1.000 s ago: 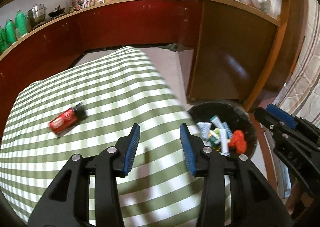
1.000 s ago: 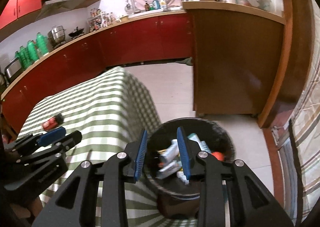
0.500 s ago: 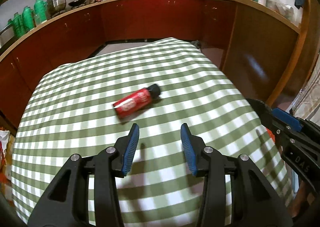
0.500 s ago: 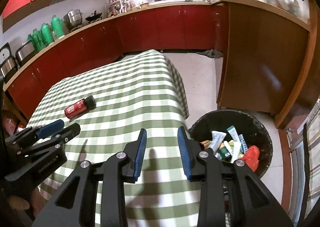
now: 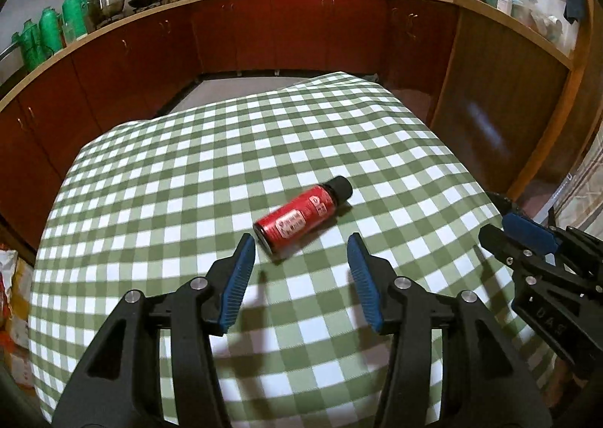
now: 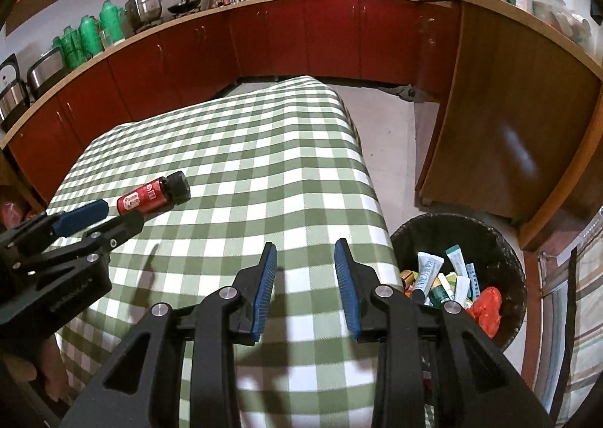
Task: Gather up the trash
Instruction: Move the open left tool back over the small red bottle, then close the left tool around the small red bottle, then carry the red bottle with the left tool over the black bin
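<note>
A small red bottle [image 5: 301,219] with a black cap lies on its side on the green checked tablecloth [image 5: 188,183]. My left gripper [image 5: 301,247] is open just short of the bottle, its blue pads either side of the bottle's base end and nothing between them. In the right wrist view the same bottle [image 6: 150,196] lies at the left, with the left gripper [image 6: 101,215] close beside it. My right gripper [image 6: 305,251] is open and empty over the table's right edge. A black bin [image 6: 501,239] on the floor at the right holds several tubes and red wrappers.
Red kitchen cabinets [image 5: 301,32] with a wooden counter curve around the back. A brown cabinet side [image 6: 508,134] stands beyond the bin. Pale floor [image 6: 380,119] runs between table and cabinets. The right gripper [image 5: 527,239] shows at the right edge of the left wrist view.
Both grippers swung left from over the bin to the table. The left one has closed in on the red bottle and its jaws have widened.
</note>
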